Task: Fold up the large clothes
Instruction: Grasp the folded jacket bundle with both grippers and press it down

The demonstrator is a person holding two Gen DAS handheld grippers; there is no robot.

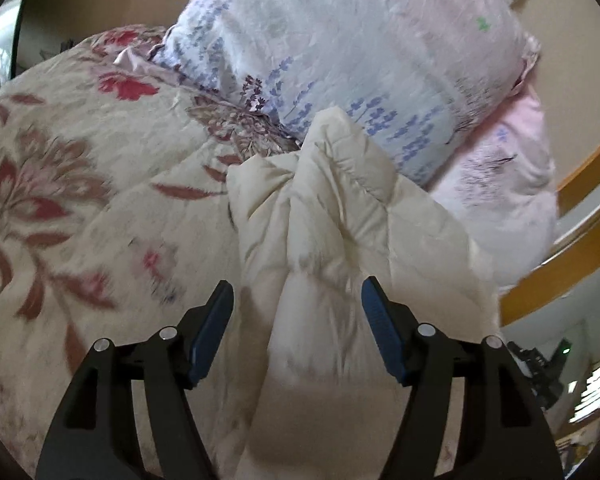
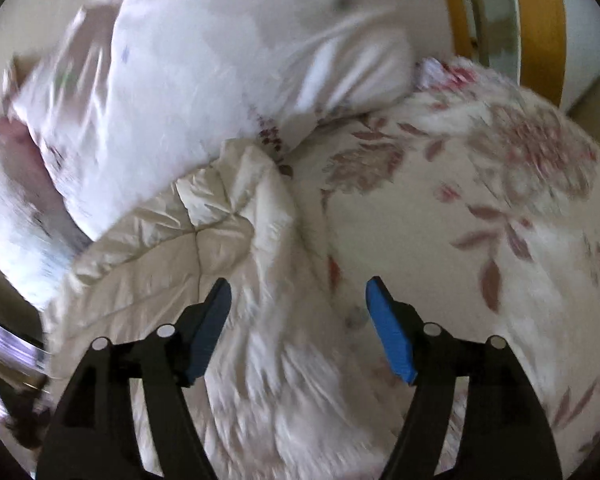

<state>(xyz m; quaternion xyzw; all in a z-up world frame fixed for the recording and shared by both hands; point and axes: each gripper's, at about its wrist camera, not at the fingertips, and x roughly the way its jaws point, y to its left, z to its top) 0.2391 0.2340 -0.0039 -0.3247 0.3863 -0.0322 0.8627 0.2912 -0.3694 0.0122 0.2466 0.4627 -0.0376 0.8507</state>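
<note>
A cream quilted puffer garment (image 1: 340, 216) lies bunched on a floral bedspread (image 1: 80, 184). My left gripper (image 1: 298, 296) is open, its blue pads on either side of a raised fold of the garment, just above it. In the right wrist view the same cream garment (image 2: 204, 240) spreads to the left and below. My right gripper (image 2: 298, 296) is open over the garment's right edge, where it meets the floral bedspread (image 2: 480, 208). Neither gripper holds anything. The right wrist view is blurred.
A pale pillow with purple flower print (image 1: 340, 52) and a pink one (image 1: 508, 184) lie behind the garment; the pale pillow also shows in the right wrist view (image 2: 172, 92). A wooden bed frame (image 1: 572, 256) runs along the right side.
</note>
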